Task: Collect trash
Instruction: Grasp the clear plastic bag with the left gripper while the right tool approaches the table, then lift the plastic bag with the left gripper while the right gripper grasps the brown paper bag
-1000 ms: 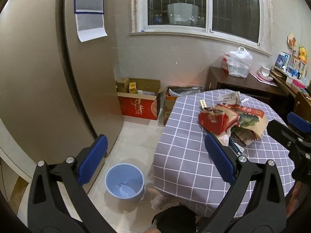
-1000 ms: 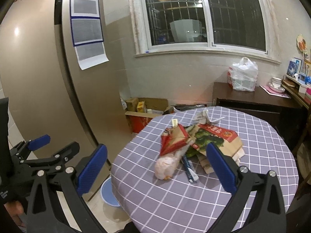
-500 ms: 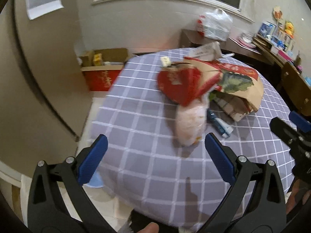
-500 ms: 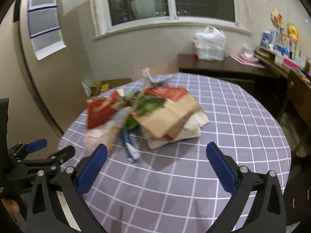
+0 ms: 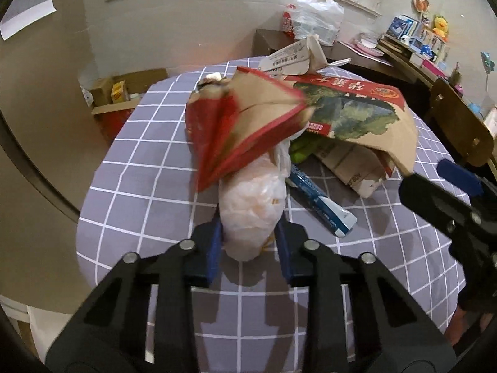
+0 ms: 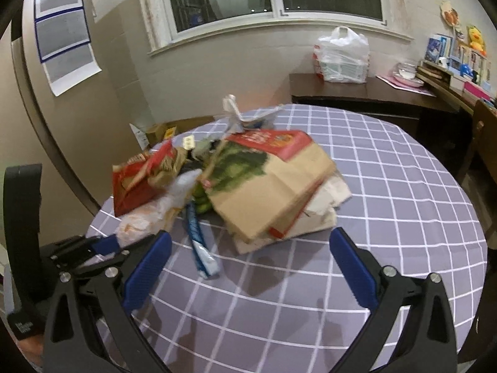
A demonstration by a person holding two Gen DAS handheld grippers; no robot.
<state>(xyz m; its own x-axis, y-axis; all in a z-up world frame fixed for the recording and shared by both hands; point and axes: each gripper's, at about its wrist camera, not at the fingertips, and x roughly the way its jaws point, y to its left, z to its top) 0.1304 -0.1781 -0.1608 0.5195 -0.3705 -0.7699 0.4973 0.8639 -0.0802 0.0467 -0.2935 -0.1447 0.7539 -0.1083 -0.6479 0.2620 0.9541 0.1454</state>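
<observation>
A pile of trash lies on a round table with a purple checked cloth (image 5: 133,186). My left gripper (image 5: 248,245) is shut on a clear plastic bag of pale orange stuff (image 5: 251,208) at the pile's near edge; the bag also shows in the right wrist view (image 6: 143,220). A red and brown paper wrapper (image 5: 236,124) rests on the bag. A large brown paper bag with green print (image 6: 267,186) and a blue and white tube (image 6: 198,242) lie beside it. My right gripper (image 6: 248,267) is open and empty, just in front of the brown bag.
Cardboard boxes (image 5: 118,93) stand on the floor behind the table by the wall. A dark side table (image 6: 366,93) with a white plastic bag (image 6: 341,56) is at the back right. A wooden chair (image 5: 459,124) stands at the right. The table's front cloth (image 6: 310,310) is bare.
My left gripper has moved in to the pile and closed on the plastic bag. My right gripper has come closer to the brown paper bag and stays open.
</observation>
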